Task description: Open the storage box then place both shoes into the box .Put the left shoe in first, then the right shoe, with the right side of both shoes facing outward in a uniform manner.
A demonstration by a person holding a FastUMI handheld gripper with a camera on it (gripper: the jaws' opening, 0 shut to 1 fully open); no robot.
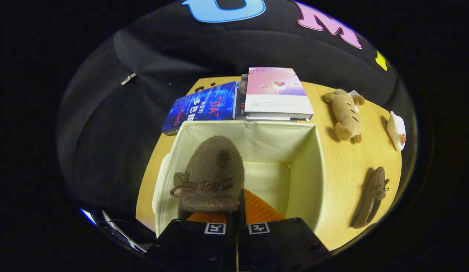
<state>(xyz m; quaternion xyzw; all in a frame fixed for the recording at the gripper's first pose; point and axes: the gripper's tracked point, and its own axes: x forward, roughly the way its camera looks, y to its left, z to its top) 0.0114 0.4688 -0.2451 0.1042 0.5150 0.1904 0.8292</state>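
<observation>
Your fingers (pixel 238 211) are closed down to a thin gap and appear to be clamped on the heel end of a brown shoe (pixel 211 173), though the contact itself is hidden under the shoe's back edge, so you cannot be fully sure both sides press on it. The shoe points away from you, toe forward, its bow-tied lace just ahead of the fingers. It hangs over the open storage box (pixel 306 158), on the box's left half, with the toe reaching toward the far wall. You see the box's pale fabric walls and its bare floor to the right of the shoe.

The box sits on a wooden counter (pixel 347 181). Right of the box, well apart from it, the second brown shoe (pixel 372 196) lies on its side on the counter. Beyond the box, touching or just behind its far rim, lie a blue book (pixel 204 107) and a pink book (pixel 276 92) that rests on a small stack. To the far right of the box lie a brown plush toy (pixel 345 113) and, further out near the counter's edge, a small white toy (pixel 396 130).
</observation>
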